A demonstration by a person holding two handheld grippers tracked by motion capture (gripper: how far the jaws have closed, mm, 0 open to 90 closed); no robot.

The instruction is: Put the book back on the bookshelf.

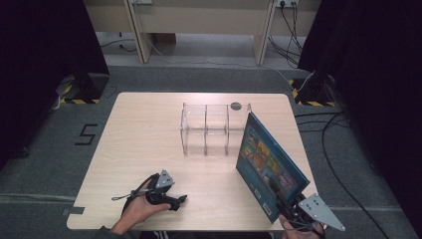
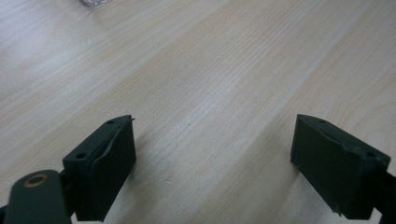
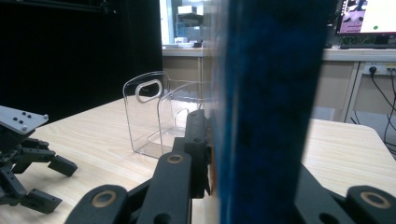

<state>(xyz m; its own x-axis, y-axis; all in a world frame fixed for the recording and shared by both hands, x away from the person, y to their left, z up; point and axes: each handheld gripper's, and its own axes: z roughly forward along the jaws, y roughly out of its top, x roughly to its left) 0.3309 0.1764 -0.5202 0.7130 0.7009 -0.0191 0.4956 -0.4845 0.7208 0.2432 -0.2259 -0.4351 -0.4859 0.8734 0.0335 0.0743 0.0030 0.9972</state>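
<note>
- Pale wood worktop (image 1: 149, 129), dark curtains either side.
- Clear divided rack (image 1: 206, 129) mid-worktop.
- Right tongs (image 1: 286, 201) clamp blue book (image 1: 268, 164), upright, just beside rack.
- Left tongs (image 1: 179, 200) spread wide, low over worktop.

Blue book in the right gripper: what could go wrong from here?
1. The right gripper pinches the blue book only near its lower corner, and the book stands tilted, so it may pivot or slip between the fingers.
2. The clear organizer sits close beside the book's far edge and looks light; a swing could knock it.
3. The left gripper rests open on the table, so it gives the book no support.
</note>
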